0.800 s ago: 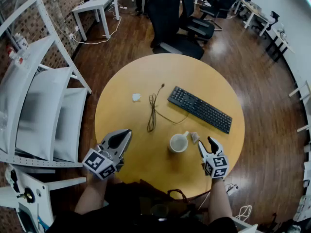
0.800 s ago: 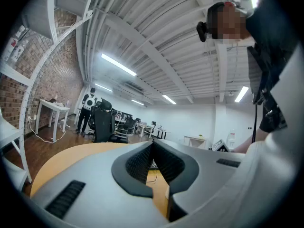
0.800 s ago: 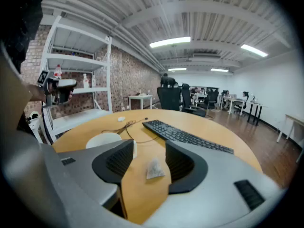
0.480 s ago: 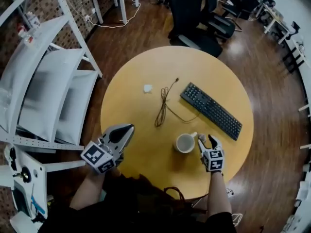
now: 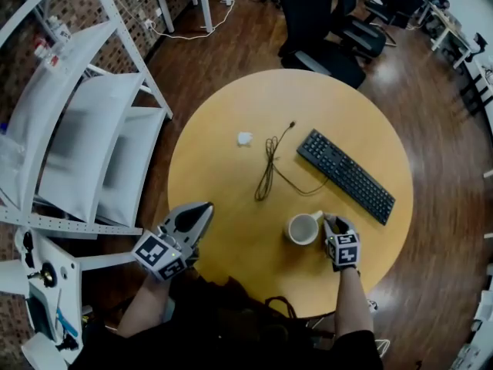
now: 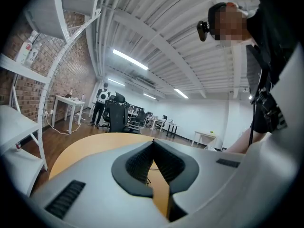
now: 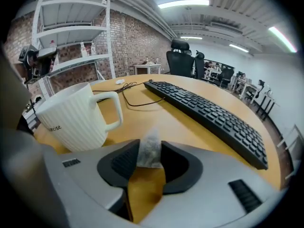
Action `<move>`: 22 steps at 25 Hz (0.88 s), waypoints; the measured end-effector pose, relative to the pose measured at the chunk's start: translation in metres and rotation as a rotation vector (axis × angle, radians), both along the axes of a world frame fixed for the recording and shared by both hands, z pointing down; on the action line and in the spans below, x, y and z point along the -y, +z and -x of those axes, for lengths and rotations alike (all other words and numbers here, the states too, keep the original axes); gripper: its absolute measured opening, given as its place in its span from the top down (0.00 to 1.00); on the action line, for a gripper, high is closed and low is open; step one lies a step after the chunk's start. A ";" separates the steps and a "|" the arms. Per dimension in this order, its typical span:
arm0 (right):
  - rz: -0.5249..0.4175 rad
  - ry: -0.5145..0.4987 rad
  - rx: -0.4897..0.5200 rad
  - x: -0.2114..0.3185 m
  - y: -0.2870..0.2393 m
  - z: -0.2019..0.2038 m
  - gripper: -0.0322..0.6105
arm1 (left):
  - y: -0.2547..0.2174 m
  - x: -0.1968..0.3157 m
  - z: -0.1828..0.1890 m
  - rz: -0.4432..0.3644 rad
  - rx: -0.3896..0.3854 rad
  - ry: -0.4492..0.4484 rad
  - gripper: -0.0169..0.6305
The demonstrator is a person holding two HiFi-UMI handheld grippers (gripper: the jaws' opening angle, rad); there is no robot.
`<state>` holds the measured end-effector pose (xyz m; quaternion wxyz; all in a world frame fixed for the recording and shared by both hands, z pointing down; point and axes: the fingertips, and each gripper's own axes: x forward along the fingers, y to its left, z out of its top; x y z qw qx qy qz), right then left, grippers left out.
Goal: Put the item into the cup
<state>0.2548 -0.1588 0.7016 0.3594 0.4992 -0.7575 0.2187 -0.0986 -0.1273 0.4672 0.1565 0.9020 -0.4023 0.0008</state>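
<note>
A white ribbed cup (image 5: 303, 228) (image 7: 73, 120) stands upright on the round wooden table (image 5: 223, 199), handle toward the right. Just right of the handle, low over the table, my right gripper (image 5: 332, 223) (image 7: 149, 159) has its pads pressed on a small pale tea bag (image 7: 150, 151), which stands upright between them. In the head view the gripper mostly hides the bag. My left gripper (image 5: 202, 210) (image 6: 153, 146) hovers at the table's near-left edge, jaws together and empty, well away from the cup.
A black keyboard (image 5: 347, 176) (image 7: 213, 120) lies diagonally behind the right gripper. A dark cable (image 5: 268, 168) trails at mid-table, with a small white crumpled scrap (image 5: 245, 138) beyond it. White shelving (image 5: 77, 129) stands left of the table; office chairs (image 5: 323, 21) stand behind it.
My right gripper has moved in toward the cup's handle and its jaws have narrowed onto the tea bag. The left gripper has stayed where it was.
</note>
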 end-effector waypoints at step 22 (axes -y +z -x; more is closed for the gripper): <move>-0.429 0.086 0.261 -0.049 -0.184 0.098 0.78 | -0.010 0.006 0.007 -0.059 -0.122 0.118 0.98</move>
